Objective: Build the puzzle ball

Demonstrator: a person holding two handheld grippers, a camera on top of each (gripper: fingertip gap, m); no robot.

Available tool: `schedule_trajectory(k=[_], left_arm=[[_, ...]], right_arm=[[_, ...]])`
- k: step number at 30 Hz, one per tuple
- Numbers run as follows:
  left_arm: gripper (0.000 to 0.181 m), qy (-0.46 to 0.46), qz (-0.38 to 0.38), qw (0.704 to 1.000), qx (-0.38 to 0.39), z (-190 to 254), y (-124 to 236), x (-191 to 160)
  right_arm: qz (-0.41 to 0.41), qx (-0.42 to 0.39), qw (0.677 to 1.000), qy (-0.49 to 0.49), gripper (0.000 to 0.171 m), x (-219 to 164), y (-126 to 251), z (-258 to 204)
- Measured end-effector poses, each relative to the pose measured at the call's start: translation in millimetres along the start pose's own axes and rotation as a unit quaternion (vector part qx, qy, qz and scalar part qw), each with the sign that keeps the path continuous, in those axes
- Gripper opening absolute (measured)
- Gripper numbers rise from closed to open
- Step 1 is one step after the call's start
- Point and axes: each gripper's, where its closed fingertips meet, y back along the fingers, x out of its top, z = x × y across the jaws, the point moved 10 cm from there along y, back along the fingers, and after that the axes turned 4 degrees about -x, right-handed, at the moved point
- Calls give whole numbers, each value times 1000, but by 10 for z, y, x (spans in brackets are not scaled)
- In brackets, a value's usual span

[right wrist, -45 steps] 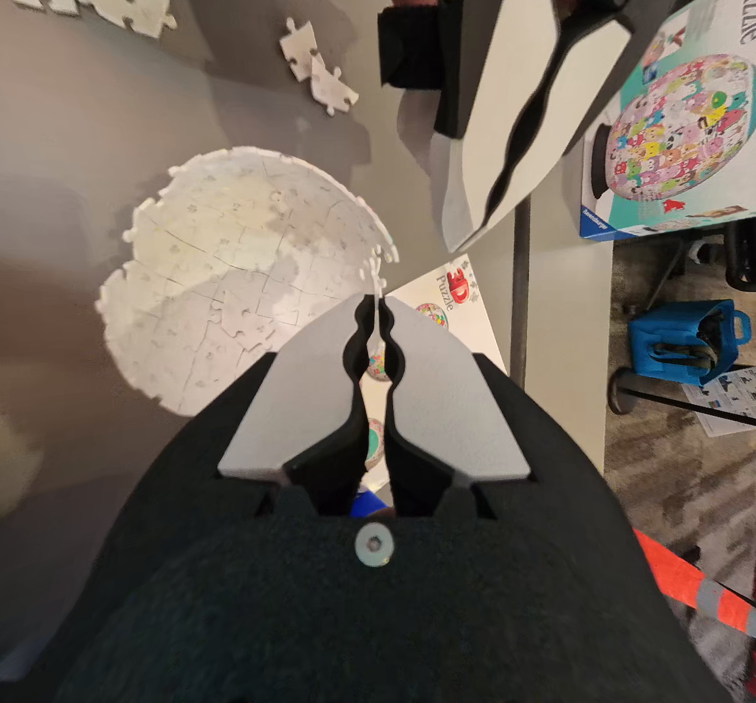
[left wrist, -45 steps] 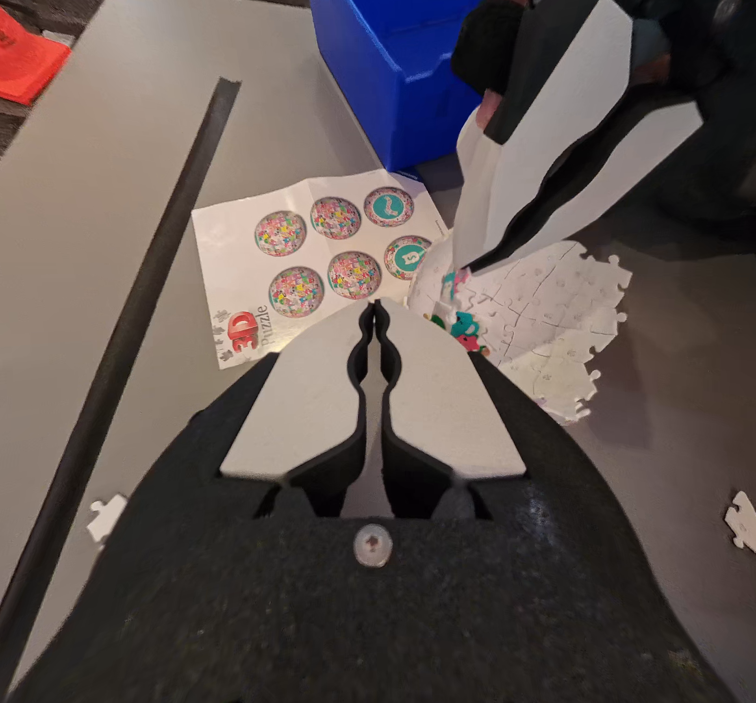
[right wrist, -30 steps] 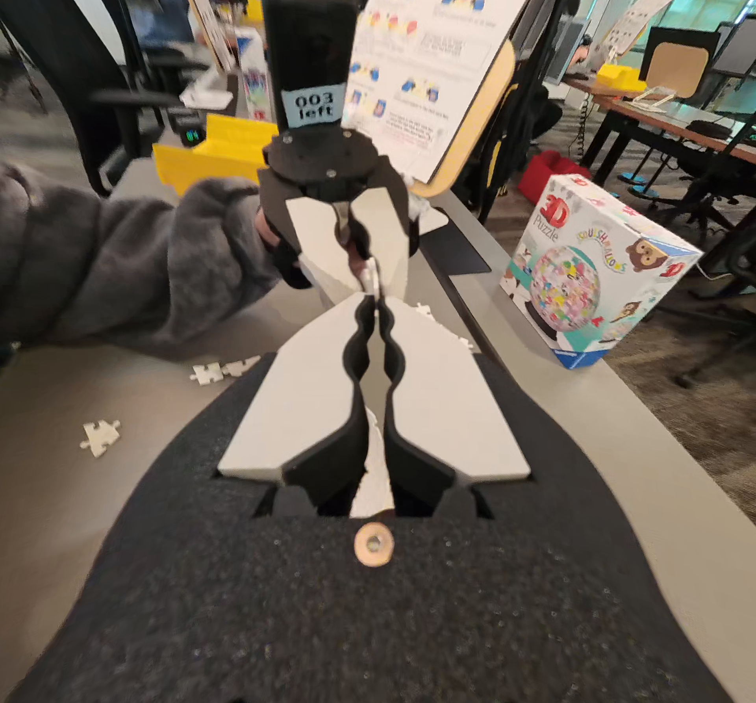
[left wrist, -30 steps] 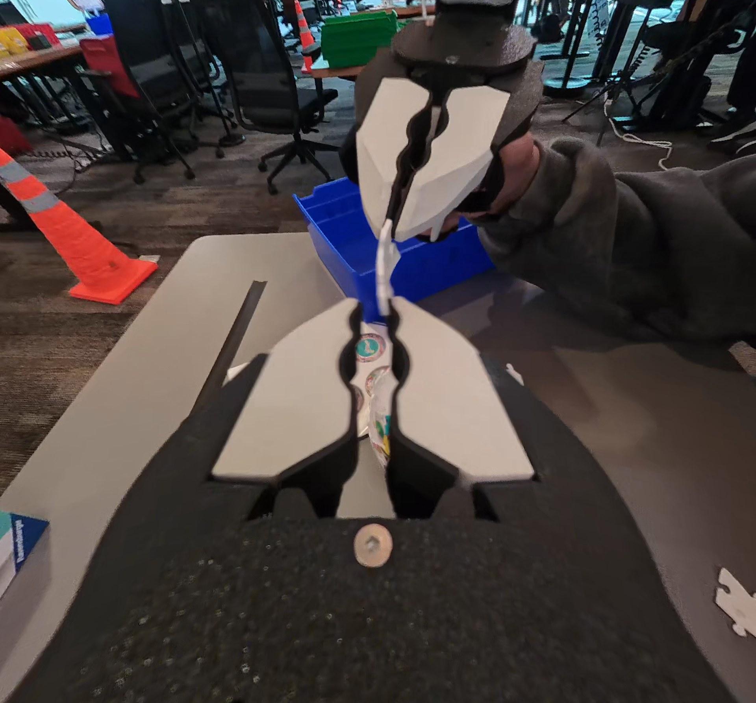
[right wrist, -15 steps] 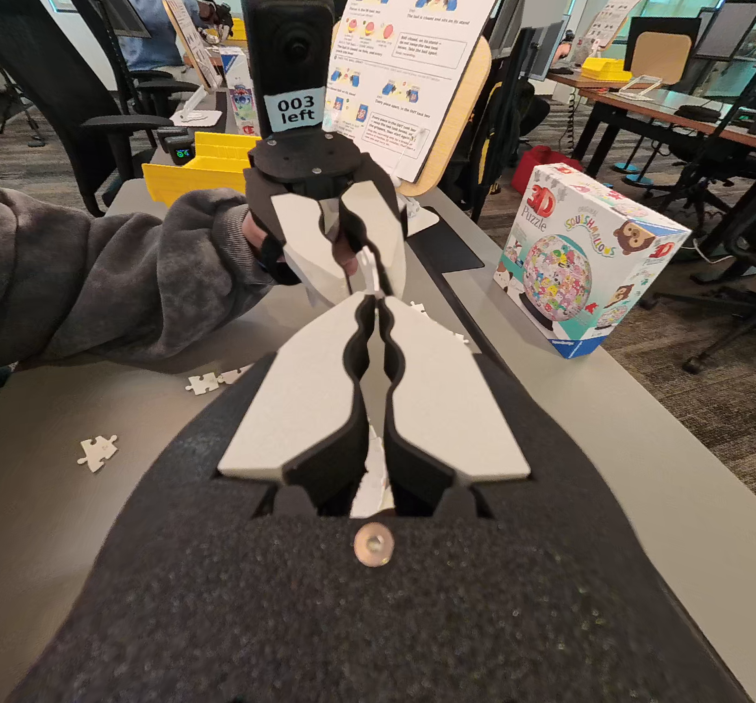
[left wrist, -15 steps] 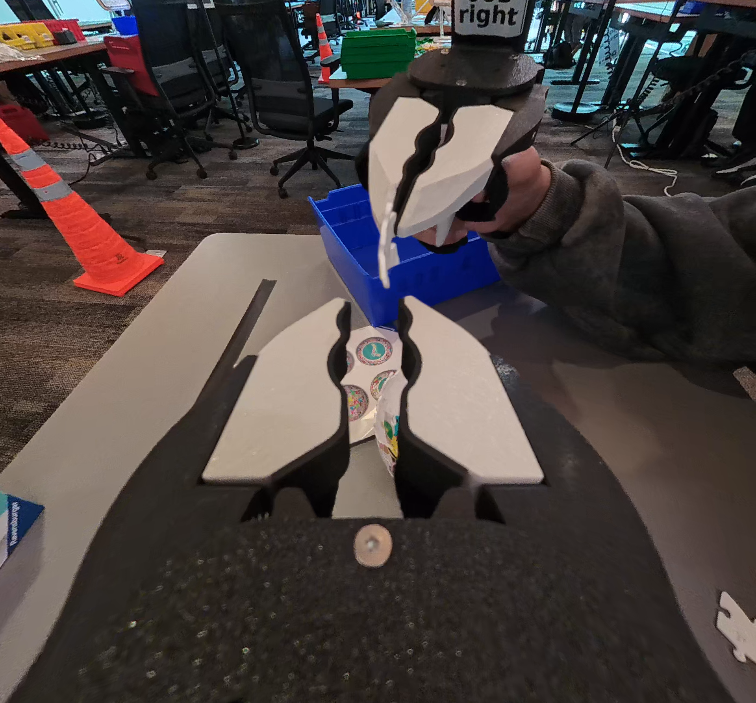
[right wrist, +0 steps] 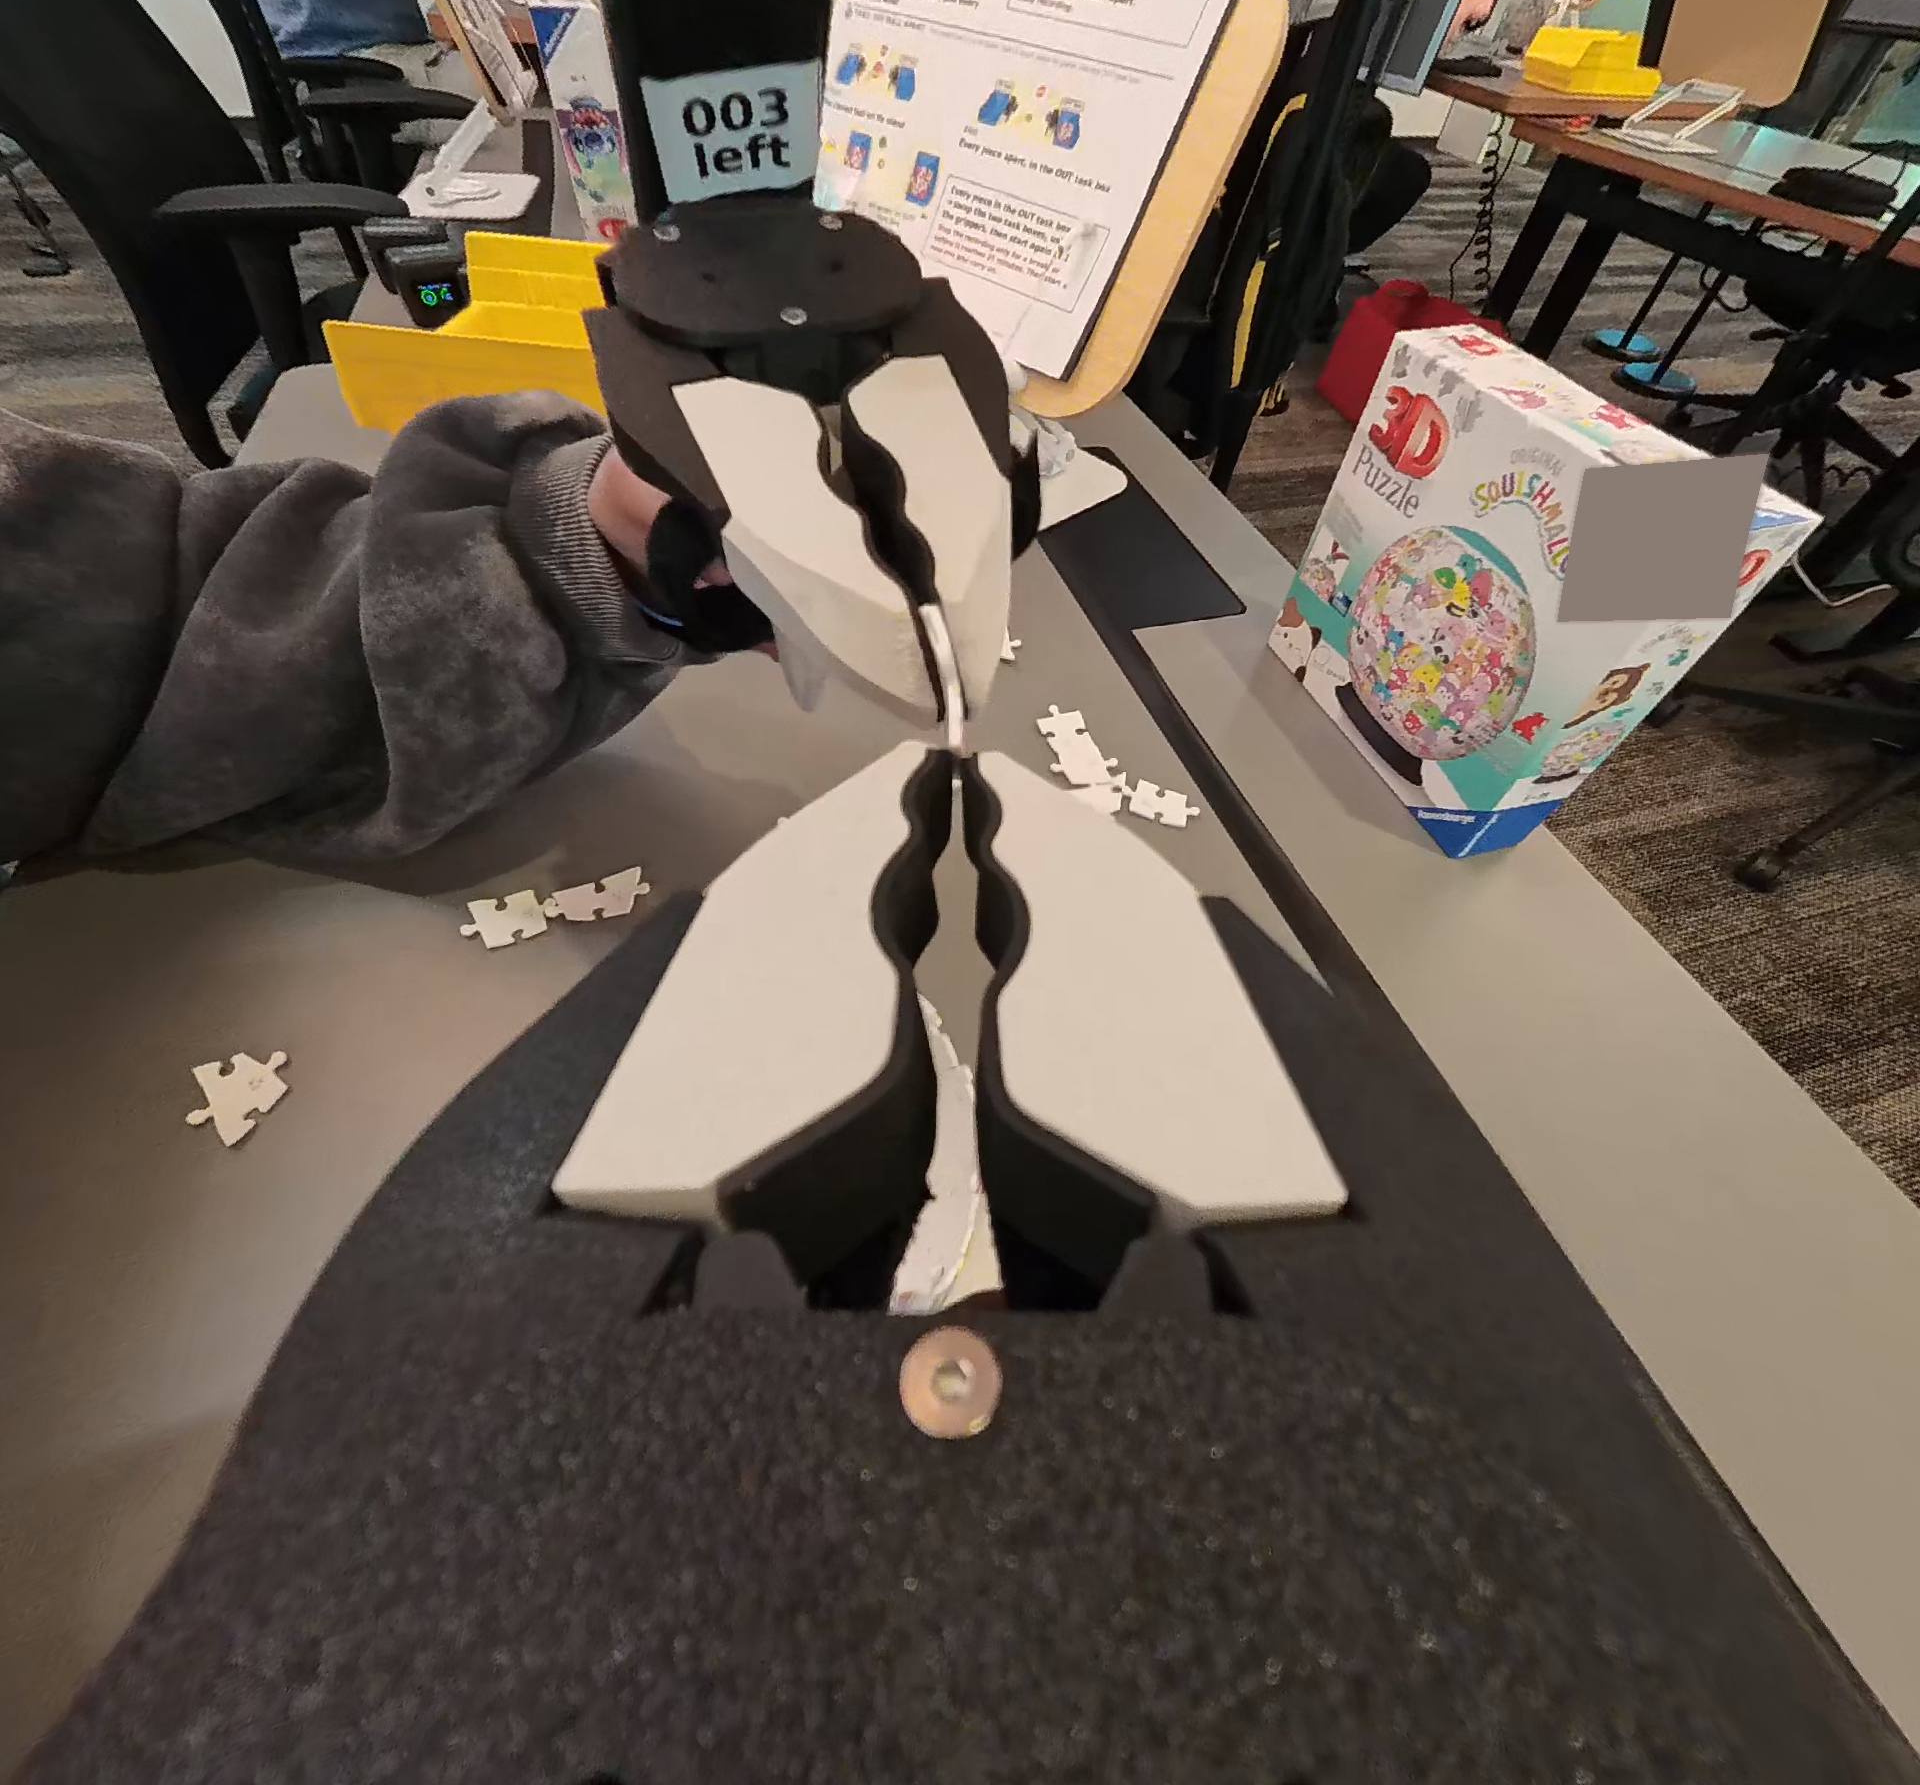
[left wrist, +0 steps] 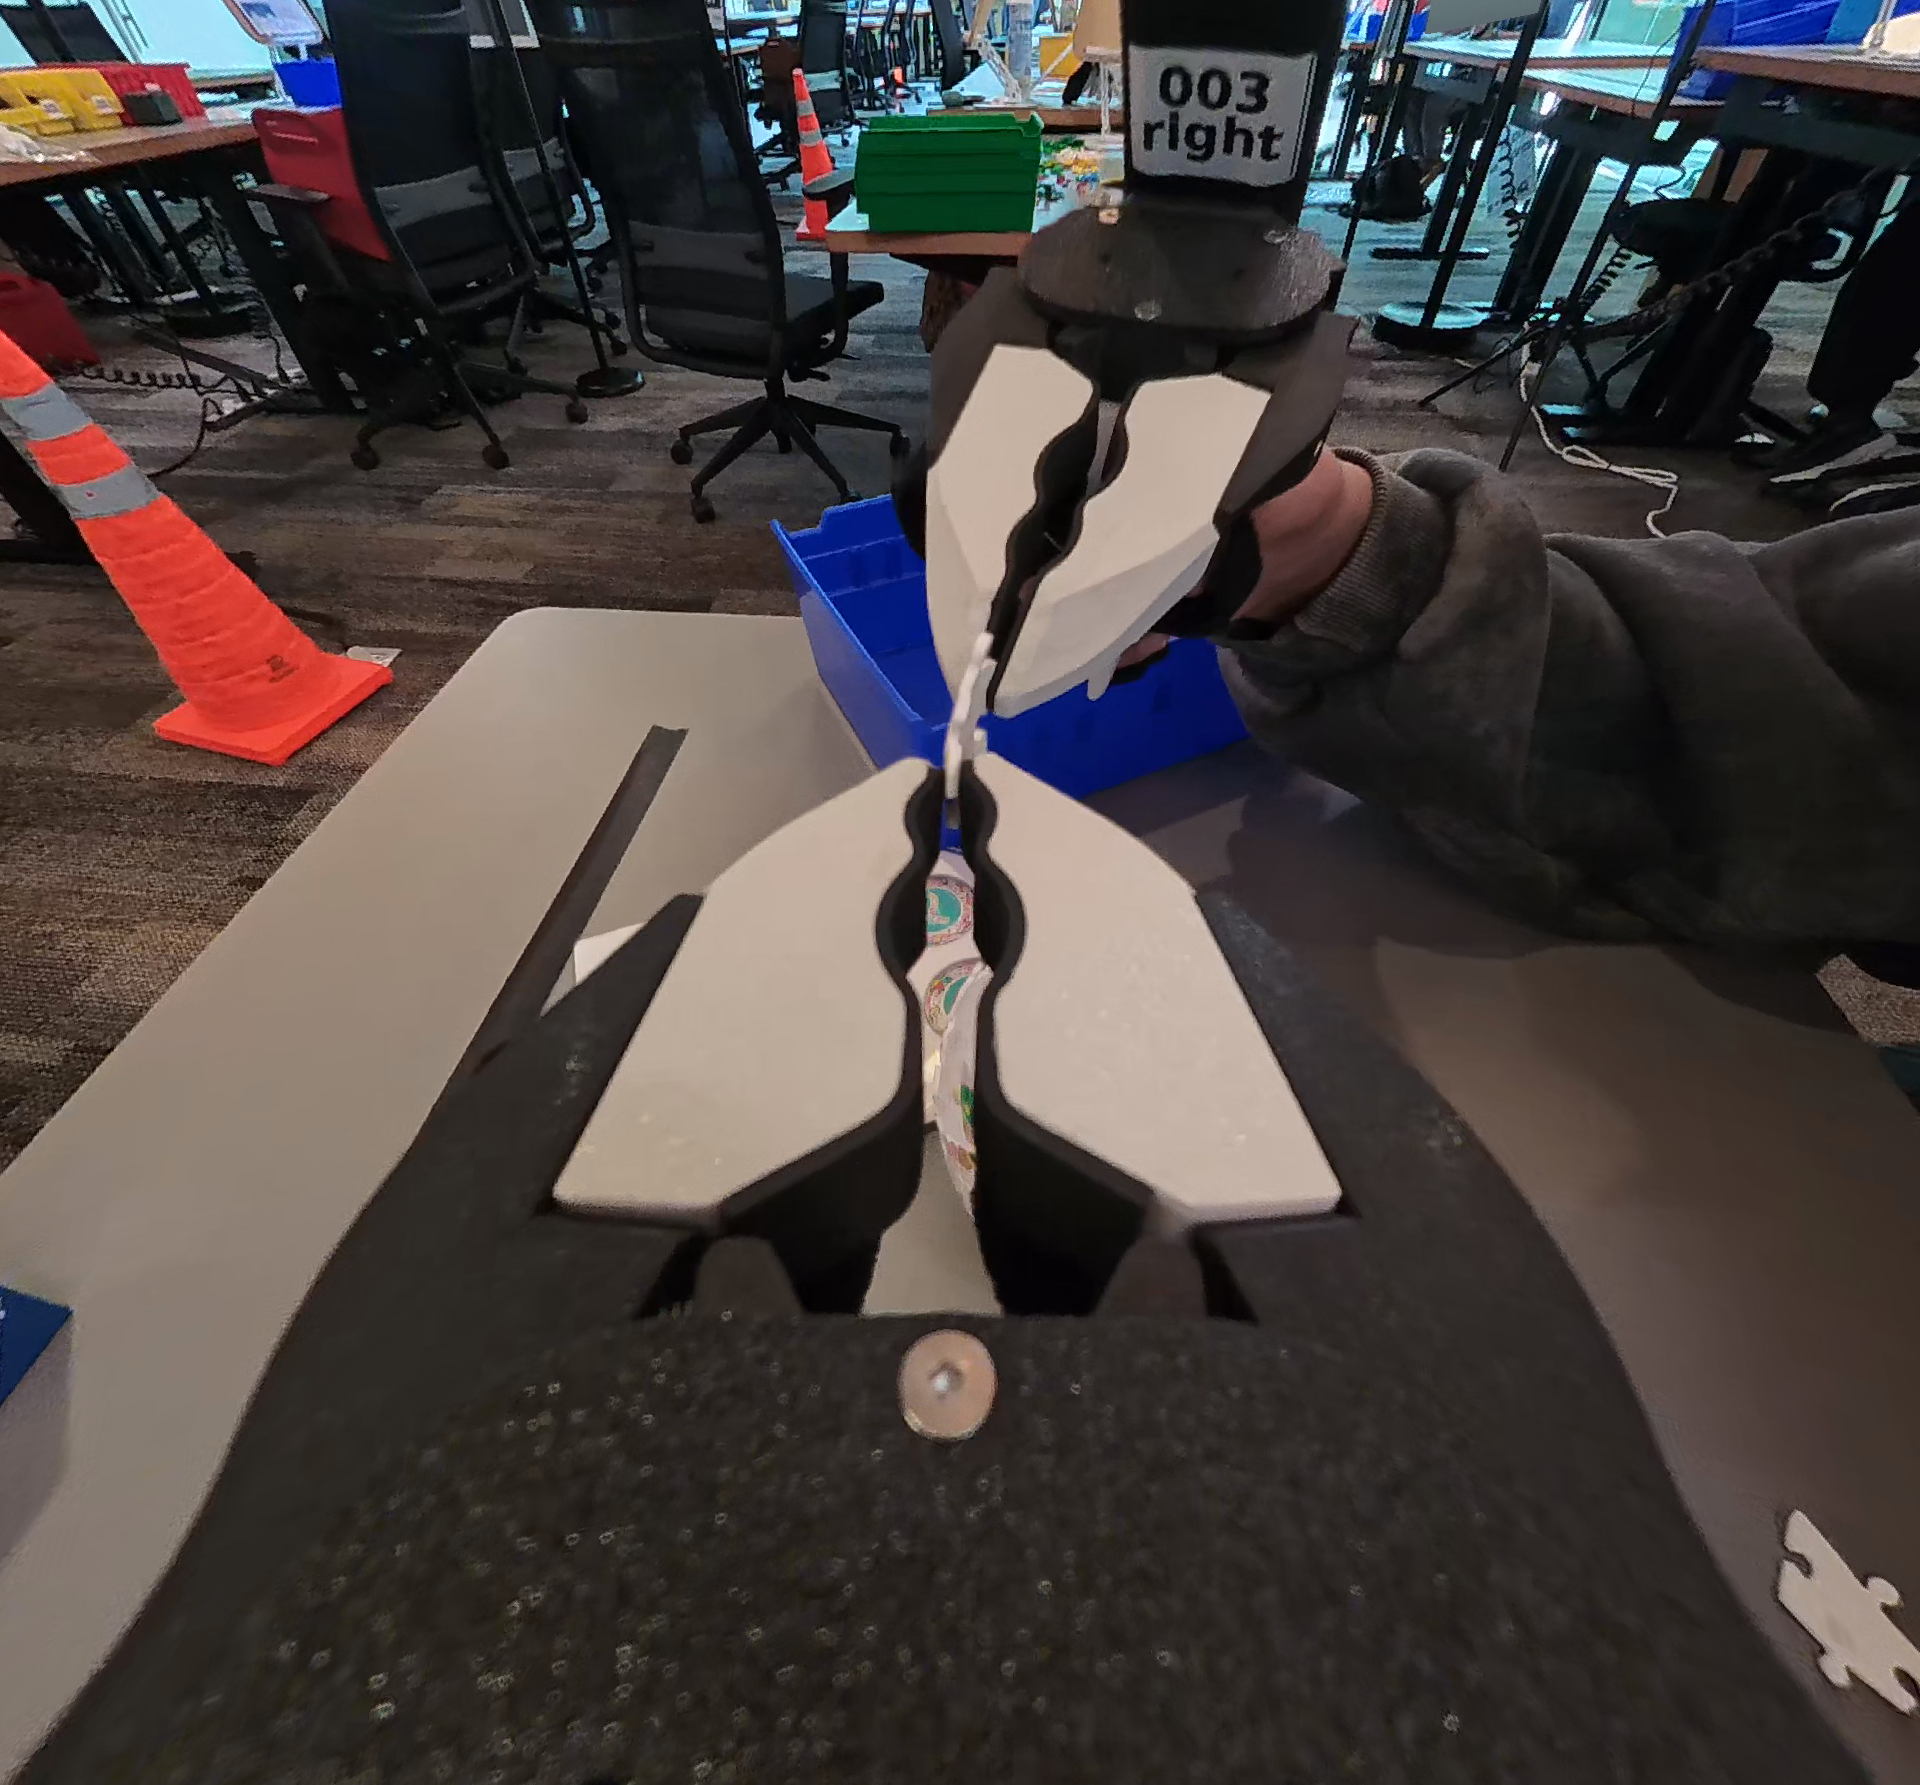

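A white puzzle piece (left wrist: 968, 705), seen edge-on, hangs in the air between my two grippers. My left gripper (left wrist: 945, 781) is shut on its near end. My right gripper (left wrist: 992, 686) faces it from above the blue bin and is shut on the far end. In the right wrist view the same piece (right wrist: 940, 665) sits in the left gripper (right wrist: 951, 701), tip to tip with my right gripper (right wrist: 951, 764). The part-built puzzle ball (left wrist: 958, 1112) lies on the table below, mostly hidden by the fingers; a sliver of it (right wrist: 951, 1205) also shows in the right wrist view.
A blue bin (left wrist: 894, 634) stands at the table's far end, with a picture sheet (left wrist: 945, 904) before it. Loose white pieces (right wrist: 1107, 774) (right wrist: 551, 909) (right wrist: 234, 1096) (left wrist: 1839, 1621) lie about. The puzzle box (right wrist: 1507, 592) and a yellow bin (right wrist: 468, 364) stand nearby. Both grippers' tips are close together, under 4 cm apart.
My left gripper was open half a second ago and has shut on the piece that the right gripper holds. The two grippers have come tip to tip.
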Motion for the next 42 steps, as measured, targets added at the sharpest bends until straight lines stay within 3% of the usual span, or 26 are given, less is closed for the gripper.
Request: schedule_trajectory(k=[9, 18, 28, 32, 35, 38, 42], left_arm=[[3, 20, 0, 1000, -2, -37, 9, -8], [2, 28, -34, 999, 7, -77, 1, -47], [3, 4, -50, 999, -4, -6, -112, -96], [14, -4, -64, 998, -8, -28, -103, -147], [12, 42, -62, 997, -2, -187, -11, -240], [0, 116, -130, 985, 17, -407, -68, -505], [0, 164, -177, 970, -28, -469, -276, -820]], right_arm=[[-23, 2, 1000, -6, 2, -61, -73, 7], [-19, -38, 998, 55, 7, -11, -55, -54], [-79, -54, 987, 126, 2, -48, -84, -135], [-141, -54, 973, 175, 2, -153, -82, -131], [-207, -33, 952, 224, 2, -320, -161, -170], [-233, 4, 938, 257, 2, -476, -299, -230], [-255, 15, 930, 266, 2, -641, -416, -224]])
